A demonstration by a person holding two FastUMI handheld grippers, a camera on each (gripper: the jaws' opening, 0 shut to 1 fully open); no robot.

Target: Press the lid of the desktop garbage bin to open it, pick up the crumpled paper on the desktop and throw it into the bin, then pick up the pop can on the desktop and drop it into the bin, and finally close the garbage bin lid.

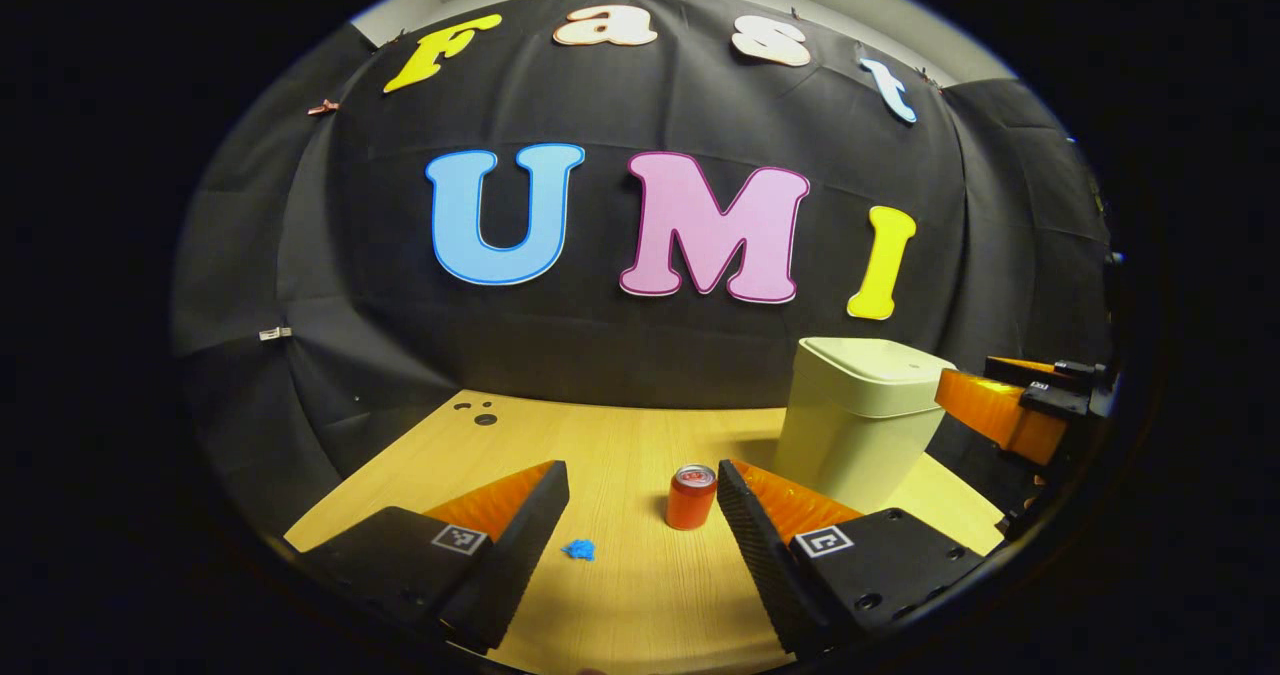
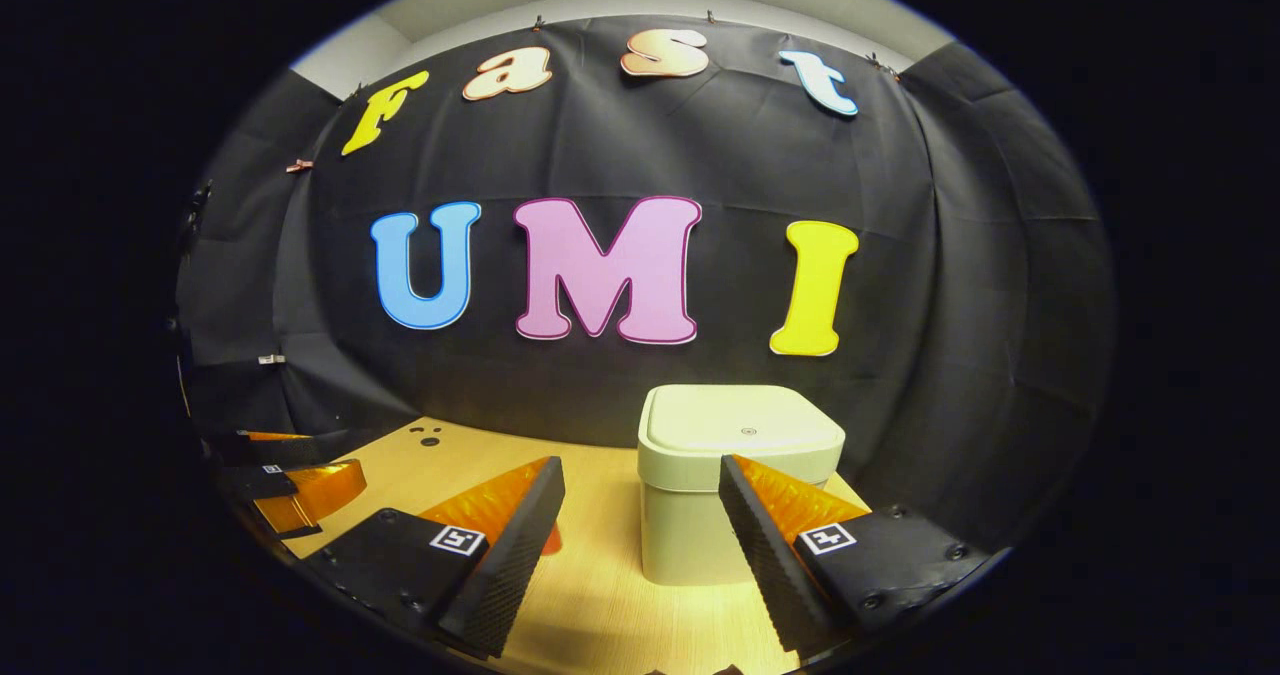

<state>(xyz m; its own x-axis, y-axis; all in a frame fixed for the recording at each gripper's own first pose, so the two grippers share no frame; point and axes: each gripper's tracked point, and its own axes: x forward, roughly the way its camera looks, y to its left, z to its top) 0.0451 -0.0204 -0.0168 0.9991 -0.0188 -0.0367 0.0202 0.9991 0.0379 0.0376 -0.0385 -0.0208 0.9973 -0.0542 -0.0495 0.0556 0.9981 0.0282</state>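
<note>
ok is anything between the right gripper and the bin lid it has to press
Nothing visible is. In the right gripper view the open right gripper faces the bin directly, and its shut lid is bare on top.

A pale wooden table (image 1: 640,595) carries a cream bin (image 1: 858,420) with its lid down, an orange can (image 1: 691,496) upright near it, and a small blue paper wad (image 1: 579,550) (well apart from the bin). Dark holes (image 1: 480,413) mark the far corner.
</note>
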